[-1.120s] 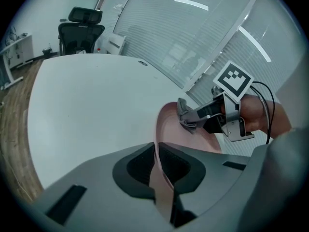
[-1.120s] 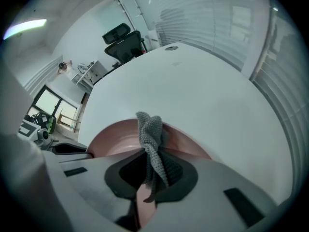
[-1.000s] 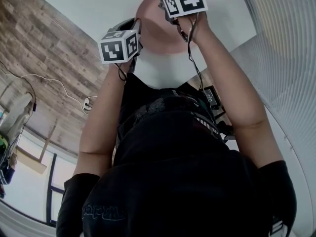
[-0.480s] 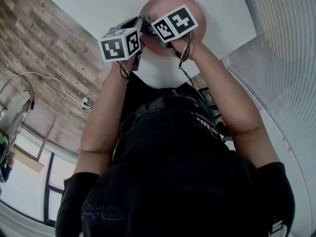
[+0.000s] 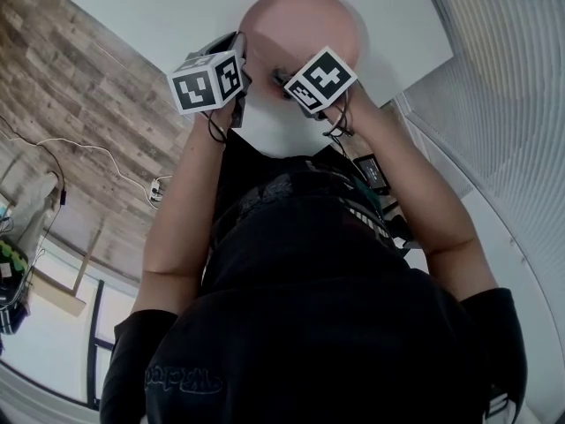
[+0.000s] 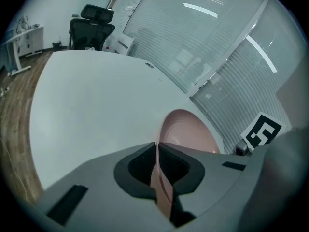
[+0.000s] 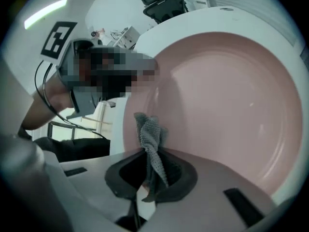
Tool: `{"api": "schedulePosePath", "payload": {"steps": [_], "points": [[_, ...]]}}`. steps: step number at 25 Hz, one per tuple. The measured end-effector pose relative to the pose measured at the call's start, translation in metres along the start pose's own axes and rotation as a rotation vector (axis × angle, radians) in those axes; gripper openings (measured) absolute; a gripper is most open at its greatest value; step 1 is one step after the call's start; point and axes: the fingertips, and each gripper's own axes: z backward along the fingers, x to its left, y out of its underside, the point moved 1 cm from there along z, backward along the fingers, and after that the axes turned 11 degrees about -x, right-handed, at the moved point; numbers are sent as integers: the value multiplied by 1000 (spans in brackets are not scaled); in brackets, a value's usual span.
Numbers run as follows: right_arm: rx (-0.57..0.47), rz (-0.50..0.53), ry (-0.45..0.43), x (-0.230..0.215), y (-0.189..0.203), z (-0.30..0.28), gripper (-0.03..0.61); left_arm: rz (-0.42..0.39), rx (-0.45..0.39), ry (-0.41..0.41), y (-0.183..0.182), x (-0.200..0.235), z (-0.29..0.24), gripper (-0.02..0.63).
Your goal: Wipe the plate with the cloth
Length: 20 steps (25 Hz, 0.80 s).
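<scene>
A white table (image 5: 168, 7) with a rounded edge fills the far part of the head view, and a person in a dark top (image 5: 309, 307) stands at its near edge. To the left lies a wood-plank floor (image 5: 79, 95) with a thin white cable (image 5: 97, 148) trailing across it. To the right a curved wall (image 5: 503, 87) of slatted glass runs close along the table's right side. In the left gripper view a black chair (image 6: 91, 25) stands at the table's far end. The pink plate (image 5: 300, 20) sits on the table toward its right side, just beyond both grippers. The left gripper (image 6: 157, 158) is at the plate's left rim. Its jaws have just been closing and now stand narrow, with the pink rim pinched edge-on between the dark pads. The right gripper (image 7: 152, 166) is at the plate's near side, just right of the left one, with its marker cube showing at the right edge of the left gripper view. Its jaws are clamped on the grey cloth (image 7: 150, 134), which sticks out past the tips in a crumpled peak. The peak lies against the plate's inner slope by the near-left rim. The rest of the plate's bowl spreads out bare to the right and far side of the cloth.
</scene>
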Motion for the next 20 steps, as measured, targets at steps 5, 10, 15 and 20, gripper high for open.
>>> {"api": "schedulePosePath", "payload": {"steps": [5,10,15,20], "points": [[82,40,127,-41,28,29,38,15,6,7,0,1,-2,31],[99,78,277,-88,22,56,38,-1,18,9,3,3,-3,31],[32,101,451,-132,-19,76,40,-25,28,14,3,0,-4,31],[-141,143,446,-142,-84,71,38,-44,26,13,2,0,-3,32]]}}
